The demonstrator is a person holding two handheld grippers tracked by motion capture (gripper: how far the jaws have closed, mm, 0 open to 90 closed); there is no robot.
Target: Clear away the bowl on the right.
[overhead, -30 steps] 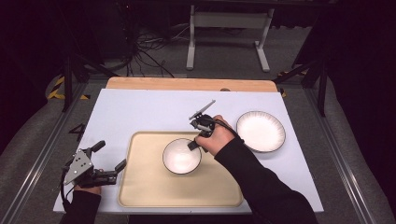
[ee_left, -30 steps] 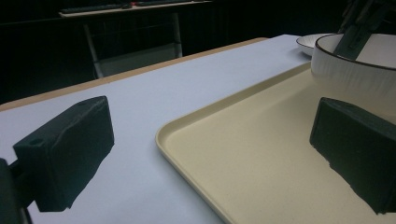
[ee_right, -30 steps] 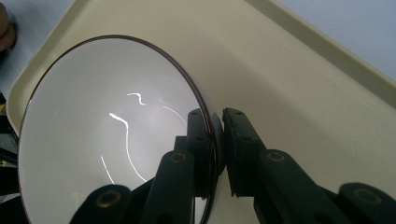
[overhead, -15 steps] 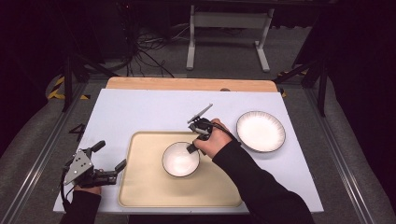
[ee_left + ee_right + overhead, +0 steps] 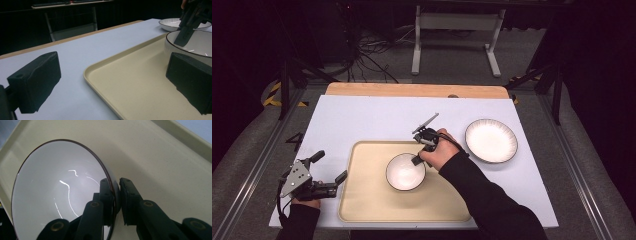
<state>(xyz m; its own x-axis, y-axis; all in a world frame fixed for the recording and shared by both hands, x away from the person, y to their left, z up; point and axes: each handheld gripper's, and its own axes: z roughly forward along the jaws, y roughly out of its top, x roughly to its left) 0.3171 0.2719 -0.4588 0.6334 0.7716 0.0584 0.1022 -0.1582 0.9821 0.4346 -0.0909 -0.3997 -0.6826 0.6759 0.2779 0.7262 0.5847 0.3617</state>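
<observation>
The right gripper point(image 5: 117, 202) has its two black jaws pinched on the near-right rim of the round white ceramic bowl with a thin dark edge point(image 5: 60, 195), one jaw inside the wall and one outside, so the rim runs straight up between them. In the high view the right gripper point(image 5: 418, 159) comes at the bowl point(image 5: 404, 172) from its upper right, and the bowl sits inside the flat beige plastic tray point(image 5: 372, 200), right of the tray's middle. The bowl therefore lies down and to the left of the gripping hand, and any lift likely has to go up and back along that same slant toward the wide white plate with a speckled dark rim point(image 5: 491, 140), which rests on the pale table top point(image 5: 362, 120) just right of the tray. The left gripper point(image 5: 329, 184) is farther off, at the tray's left edge, its jaws spread apart with nothing between them.
</observation>
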